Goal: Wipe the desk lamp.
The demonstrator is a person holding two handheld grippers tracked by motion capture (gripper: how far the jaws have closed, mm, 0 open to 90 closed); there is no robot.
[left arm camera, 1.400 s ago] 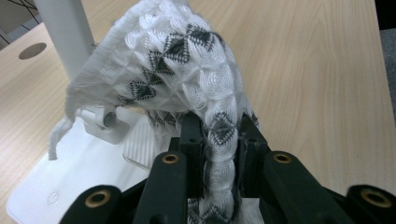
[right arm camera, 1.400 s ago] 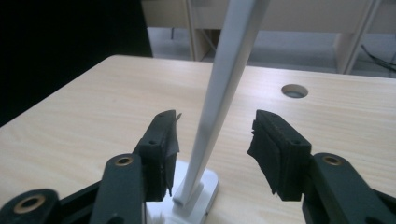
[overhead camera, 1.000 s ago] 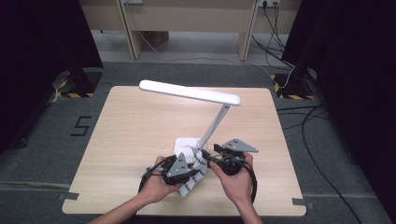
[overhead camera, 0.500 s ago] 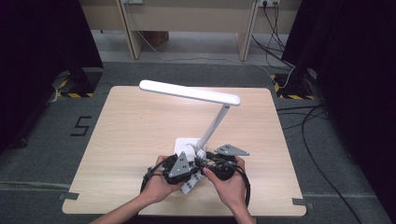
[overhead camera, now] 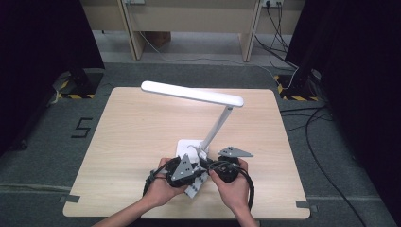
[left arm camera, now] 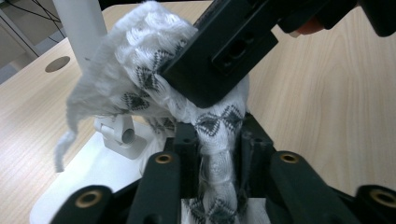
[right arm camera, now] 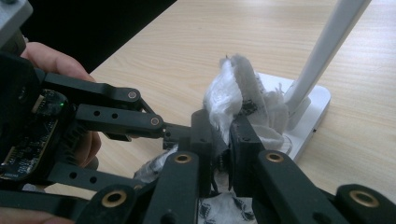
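Observation:
A white cloth with a black diamond pattern is bunched by the foot of a white desk lamp. My left gripper has a twisted strand of it between its jaws. Those jaws have just been opening, and the cloth touches both. My right gripper has just closed, and its pads pinch another fold of the cloth. In the high view the left gripper and the right gripper meet tip to tip at the near table edge. A loose end of cloth hangs below them.
The lamp's base lies just beyond the grippers, and its slanted pole rises on the right. The long lamp head spans the table's middle. Cables trail from both grippers. The table's near edge is close to the hands.
The right hand has edged left toward the left gripper, and its jaws now pinch the cloth. The left hand has stayed in place.

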